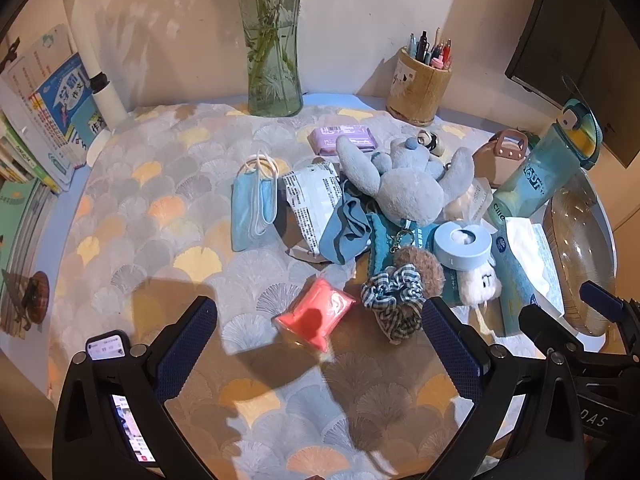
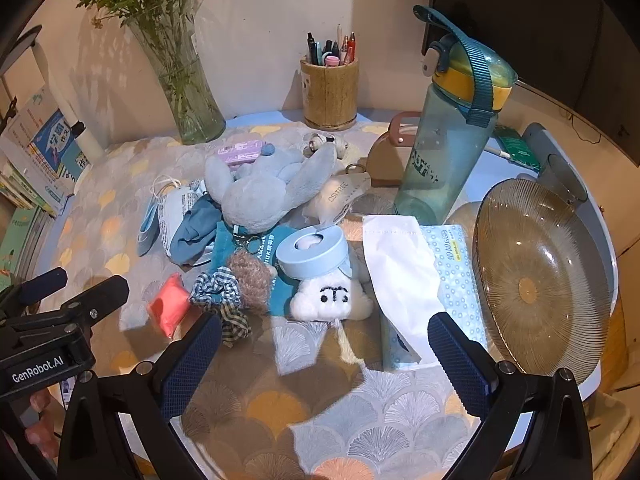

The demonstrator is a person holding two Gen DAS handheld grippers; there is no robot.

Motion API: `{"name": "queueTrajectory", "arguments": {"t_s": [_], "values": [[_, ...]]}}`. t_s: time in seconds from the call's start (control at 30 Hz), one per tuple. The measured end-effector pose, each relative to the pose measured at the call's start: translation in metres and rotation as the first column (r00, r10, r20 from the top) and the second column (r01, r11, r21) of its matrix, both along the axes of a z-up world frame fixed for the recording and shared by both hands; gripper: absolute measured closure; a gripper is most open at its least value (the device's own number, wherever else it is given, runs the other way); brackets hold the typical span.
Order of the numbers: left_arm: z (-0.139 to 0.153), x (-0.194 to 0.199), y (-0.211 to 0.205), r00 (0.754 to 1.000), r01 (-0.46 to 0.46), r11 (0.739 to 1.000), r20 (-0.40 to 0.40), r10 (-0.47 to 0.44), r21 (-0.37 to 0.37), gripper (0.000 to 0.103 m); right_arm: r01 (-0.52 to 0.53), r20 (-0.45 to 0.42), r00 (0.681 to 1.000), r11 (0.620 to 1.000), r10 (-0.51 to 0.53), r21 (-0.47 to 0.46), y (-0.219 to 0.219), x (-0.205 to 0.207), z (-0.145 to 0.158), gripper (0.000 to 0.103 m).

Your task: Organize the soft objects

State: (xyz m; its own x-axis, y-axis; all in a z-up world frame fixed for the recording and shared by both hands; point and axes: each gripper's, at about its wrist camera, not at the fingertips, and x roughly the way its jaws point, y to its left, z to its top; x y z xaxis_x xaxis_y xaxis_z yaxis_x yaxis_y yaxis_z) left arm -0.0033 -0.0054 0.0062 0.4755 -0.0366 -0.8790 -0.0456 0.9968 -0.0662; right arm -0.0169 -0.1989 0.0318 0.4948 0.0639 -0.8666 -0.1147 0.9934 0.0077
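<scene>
Two open grippers hover empty; the pink pouch lies at twelve o'clock, just ahead of the left gripper, nearer it than the right gripper.

soft toys heaped mid-table

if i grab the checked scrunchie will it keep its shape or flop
The checked scrunchie is ruffled fabric, so it will probably flop and squash. It looks light. It lies against the brown fuzzy ball, so that may get nudged.
</scene>
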Motion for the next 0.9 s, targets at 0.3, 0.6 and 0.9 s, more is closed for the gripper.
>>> {"name": "queueTrajectory", "arguments": {"t_s": [0.3, 0.6, 0.9], "values": [[-0.0036, 0.0021, -0.0004, 1.0, -0.001, 1.0, -0.016, 0.001, -0.01, 0.001, -0.004, -0.022, 1.0, 1.0, 0.004, 0.002, 0.002, 0.0027, -0.0031, 0.0], [-0.0069, 0.0024, -0.0011, 1.0, 0.005, 1.0, -0.028, -0.005, -0.011, 0.001, -0.013, -0.044, 0.999, 1.0, 0.013, 0.002, 0.0051, 0.0048, -0.0077, 0.0], [-0.0103, 0.0021, 0.001, 0.999, -0.005, 1.0, -0.039, 0.005, -0.017, 0.001, -0.021, -0.051, 0.999, 1.0, 0.021, 0.0, 0.009, 0.0054, -0.0084, 0.0]]}}
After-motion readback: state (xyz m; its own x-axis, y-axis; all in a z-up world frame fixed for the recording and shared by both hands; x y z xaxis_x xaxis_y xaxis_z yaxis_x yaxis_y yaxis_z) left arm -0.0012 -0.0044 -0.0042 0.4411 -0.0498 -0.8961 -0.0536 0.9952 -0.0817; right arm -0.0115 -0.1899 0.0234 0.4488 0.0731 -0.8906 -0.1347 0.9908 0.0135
